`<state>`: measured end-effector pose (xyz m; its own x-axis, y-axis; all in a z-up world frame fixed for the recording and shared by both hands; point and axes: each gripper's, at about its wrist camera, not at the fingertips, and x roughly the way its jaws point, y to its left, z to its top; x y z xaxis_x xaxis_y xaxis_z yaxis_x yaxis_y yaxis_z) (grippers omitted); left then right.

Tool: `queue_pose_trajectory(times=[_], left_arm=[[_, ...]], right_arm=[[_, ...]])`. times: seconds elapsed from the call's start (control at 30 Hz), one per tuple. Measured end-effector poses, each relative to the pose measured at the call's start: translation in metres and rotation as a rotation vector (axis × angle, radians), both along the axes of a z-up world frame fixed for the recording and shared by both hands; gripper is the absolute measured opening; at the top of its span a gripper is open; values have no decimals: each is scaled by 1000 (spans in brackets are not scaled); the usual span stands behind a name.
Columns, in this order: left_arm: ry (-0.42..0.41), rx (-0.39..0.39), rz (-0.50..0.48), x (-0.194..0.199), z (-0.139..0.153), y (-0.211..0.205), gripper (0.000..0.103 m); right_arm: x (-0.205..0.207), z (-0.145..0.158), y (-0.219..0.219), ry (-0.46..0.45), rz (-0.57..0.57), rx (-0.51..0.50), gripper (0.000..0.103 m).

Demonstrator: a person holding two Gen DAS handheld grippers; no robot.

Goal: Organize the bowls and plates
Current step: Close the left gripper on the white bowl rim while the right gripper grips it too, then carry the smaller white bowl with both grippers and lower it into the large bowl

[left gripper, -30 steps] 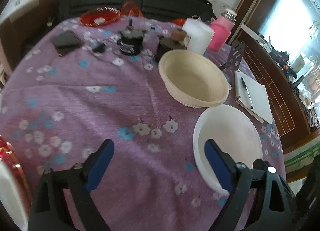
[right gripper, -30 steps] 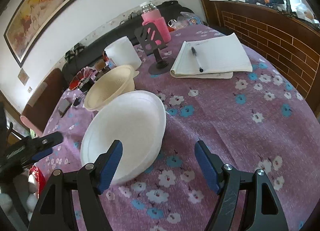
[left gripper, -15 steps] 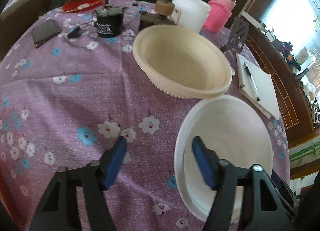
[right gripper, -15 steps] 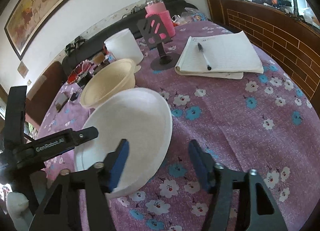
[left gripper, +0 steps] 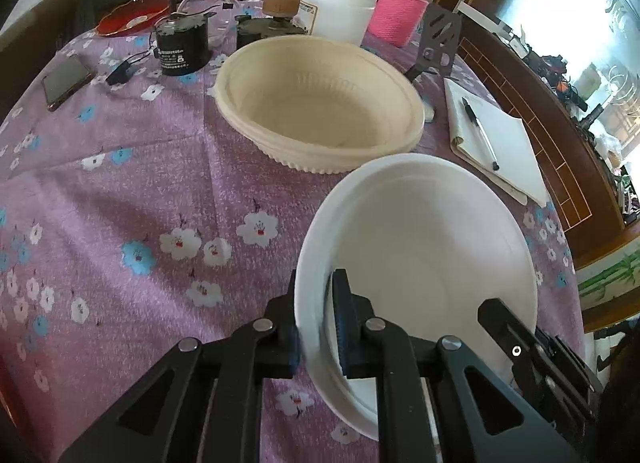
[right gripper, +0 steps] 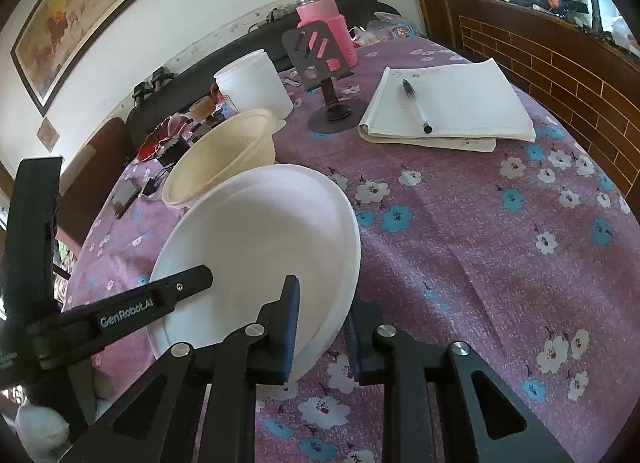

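The white bowl (left gripper: 420, 247) sat on the purple-clothed desk (left gripper: 140, 191) directly under both tools, its rim touching or nearly touching the cream bowl (left gripper: 320, 103), which lay just beyond it, farther from the person. That was the relation the next move seemed to turn on: if the white bowl was to be nested with the cream one, it needed to go up and forward, away from the person, over the cream rim. Both bowls were round, so no long axis mattered; the two hands were about equally near, one on each side.

The left tool (left gripper: 320, 327) had closed on the near-left part of the white rim, one blue pad inside the wall and the other jaw outside, pinching the thin edge. The right tool (right gripper: 320, 323) had closed on the near-right part of the same rim (right gripper: 344, 283), again with one pad inside and one outside. In the right wrist view the left tool's finger (right gripper: 160, 295) reached in across the bowl from the left.

The bowl looked tipped, its near side raised slightly, though the fisheye made that hard to judge. It may have been two stacked white bowls, since a doubled edge showed at the rim.

A notebook (right gripper: 452, 107) with a pen lay well to the right, clear of the path.
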<state>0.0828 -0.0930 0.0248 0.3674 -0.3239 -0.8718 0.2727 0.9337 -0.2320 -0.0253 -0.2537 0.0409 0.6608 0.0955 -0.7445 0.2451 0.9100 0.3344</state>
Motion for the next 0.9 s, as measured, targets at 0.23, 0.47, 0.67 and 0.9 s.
queue_pose_trajectory(times=[0.23,0.47,0.67,0.9], left_arm=[[-22,-13,6,-27,12,11,13],[-80,0,5,-62,26,25,13],[-130,-10,33,-89,45,52,13],[-184,-37,82,-119,66,91,13]], right_arm=[[-21,9,11,-2,12,-22,19],[-46,19,25,-22,20,-16,19],[-65,28,50,-38,50,-21,19],[-85,44,90,-68,97,-66,20]])
